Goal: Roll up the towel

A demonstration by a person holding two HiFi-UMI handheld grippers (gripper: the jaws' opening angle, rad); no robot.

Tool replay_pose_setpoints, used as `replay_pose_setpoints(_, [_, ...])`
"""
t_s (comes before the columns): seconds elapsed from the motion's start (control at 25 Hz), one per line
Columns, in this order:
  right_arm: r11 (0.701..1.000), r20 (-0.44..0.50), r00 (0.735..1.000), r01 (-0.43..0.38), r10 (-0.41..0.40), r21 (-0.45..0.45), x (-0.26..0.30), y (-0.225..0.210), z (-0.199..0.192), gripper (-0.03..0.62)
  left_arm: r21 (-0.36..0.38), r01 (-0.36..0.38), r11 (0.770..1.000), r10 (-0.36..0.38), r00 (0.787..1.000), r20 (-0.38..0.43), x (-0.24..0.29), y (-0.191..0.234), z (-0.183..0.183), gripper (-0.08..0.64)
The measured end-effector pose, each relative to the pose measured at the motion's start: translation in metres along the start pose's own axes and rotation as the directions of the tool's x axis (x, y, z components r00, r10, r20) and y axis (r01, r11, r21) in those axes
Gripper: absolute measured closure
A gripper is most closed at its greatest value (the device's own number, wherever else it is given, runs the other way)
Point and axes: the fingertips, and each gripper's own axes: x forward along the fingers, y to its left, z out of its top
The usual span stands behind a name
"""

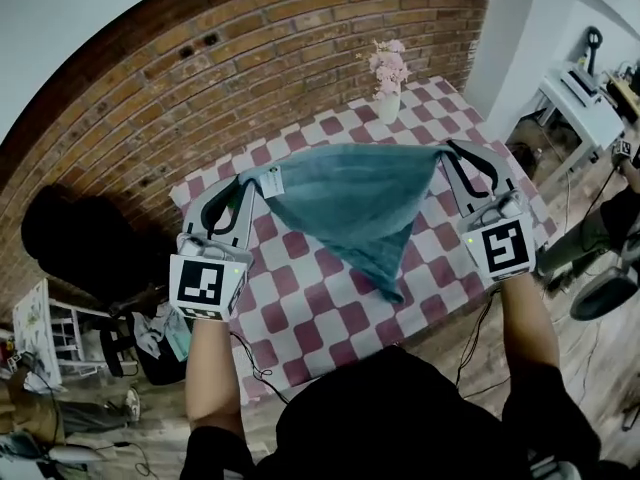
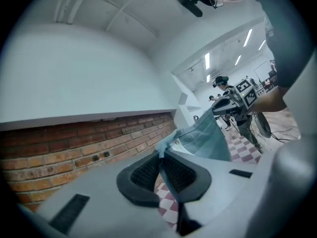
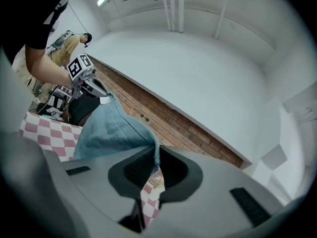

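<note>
A teal towel hangs stretched in the air above the red-and-white checked table, drooping to a point in the middle. My left gripper is shut on its left corner, where a white label shows. My right gripper is shut on the right corner. In the left gripper view the towel runs from the pinched corner at my left gripper across to the other gripper. In the right gripper view the towel runs away from my right gripper in the same way.
A white vase of pink flowers stands at the table's far edge. A brick wall lies behind the table. Chairs and clutter sit on the floor at the left, a white desk at the right.
</note>
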Motion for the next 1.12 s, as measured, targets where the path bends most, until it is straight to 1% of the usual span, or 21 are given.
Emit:
replay_pose_setpoints(0.08, [0.998, -0.014, 0.998, -0.054, 0.054, 0.028, 0.024, 0.006, -0.022, 0.566, -0.044, -0.003, 0.999, 0.001, 0.998, -0.061, 0.018, 0.004, -0.026, 0.528])
replay_pose_setpoints(0.12, [0.996, -0.039, 0.996, -0.081, 0.082, 0.04, 0.037, 0.011, -0.036, 0.566, -0.059, -0.008, 0.998, 0.002, 0.995, -0.099, 0.027, 0.006, -0.043, 0.528])
replay_pose_setpoints(0.16, [0.993, -0.066, 0.992, -0.105, 0.108, 0.046, 0.052, 0.016, -0.052, 0.566, -0.06, -0.017, 0.998, 0.008, 0.99, -0.143, 0.037, 0.008, -0.061, 0.529])
replay_pose_setpoints(0.2, [0.991, -0.085, 0.988, -0.128, 0.131, 0.041, 0.067, 0.021, -0.067, 0.566, -0.039, -0.03, 0.999, 0.022, 0.981, -0.195, 0.048, 0.011, -0.079, 0.529])
replay_pose_setpoints(0.24, [0.989, -0.097, 0.984, -0.148, 0.149, 0.024, 0.084, 0.026, -0.081, 0.566, -0.003, -0.04, 0.999, 0.038, 0.967, -0.25, 0.06, 0.013, -0.098, 0.529])
replay_pose_setpoints(0.32, [0.984, -0.113, 0.98, -0.17, 0.165, -0.045, 0.117, 0.031, -0.102, 0.568, 0.066, -0.037, 0.997, 0.058, 0.938, -0.341, 0.083, 0.019, -0.129, 0.531])
replay_pose_setpoints(0.36, [0.981, -0.123, 0.979, -0.176, 0.166, -0.081, 0.134, 0.031, -0.11, 0.568, 0.082, -0.034, 0.996, 0.062, 0.927, -0.371, 0.094, 0.024, -0.139, 0.529])
replay_pose_setpoints(0.48, [0.968, -0.151, 0.972, -0.2, 0.177, -0.15, 0.188, 0.023, -0.124, 0.568, 0.087, -0.049, 0.995, 0.081, 0.904, -0.421, 0.126, 0.049, -0.162, 0.531])
replay_pose_setpoints(0.6, [0.948, -0.165, 0.97, -0.213, 0.177, -0.235, 0.239, 0.006, -0.126, 0.568, 0.159, -0.065, 0.985, 0.134, 0.874, -0.467, 0.15, 0.085, -0.168, 0.531])
replay_pose_setpoints(0.68, [0.934, -0.161, 0.971, -0.218, 0.178, -0.281, 0.275, -0.013, -0.117, 0.568, 0.197, -0.093, 0.976, 0.179, 0.855, -0.487, 0.164, 0.119, -0.162, 0.531])
replay_pose_setpoints(0.72, [0.928, -0.154, 0.972, -0.219, 0.179, -0.301, 0.292, -0.023, -0.108, 0.568, 0.213, -0.106, 0.971, 0.2, 0.849, -0.488, 0.17, 0.136, -0.155, 0.531])
replay_pose_setpoints(0.84, [0.913, -0.125, 0.978, -0.2, 0.166, -0.355, 0.336, -0.057, -0.077, 0.568, 0.266, -0.145, 0.953, 0.259, 0.846, -0.467, 0.188, 0.182, -0.121, 0.531])
replay_pose_setpoints(0.92, [0.913, -0.102, 0.984, -0.171, 0.143, -0.37, 0.362, -0.082, -0.054, 0.567, 0.295, -0.176, 0.939, 0.297, 0.847, -0.441, 0.199, 0.211, -0.091, 0.531])
replay_pose_setpoints(1.0, [0.916, -0.074, 0.99, -0.137, 0.117, -0.376, 0.382, -0.108, -0.028, 0.567, 0.341, -0.206, 0.917, 0.344, 0.842, -0.416, 0.207, 0.238, -0.057, 0.531])
replay_pose_setpoints(1.12, [0.92, -0.023, 0.997, -0.071, 0.067, -0.386, 0.401, -0.145, 0.014, 0.566, 0.412, -0.26, 0.873, 0.418, 0.834, -0.359, 0.214, 0.273, -0.006, 0.531])
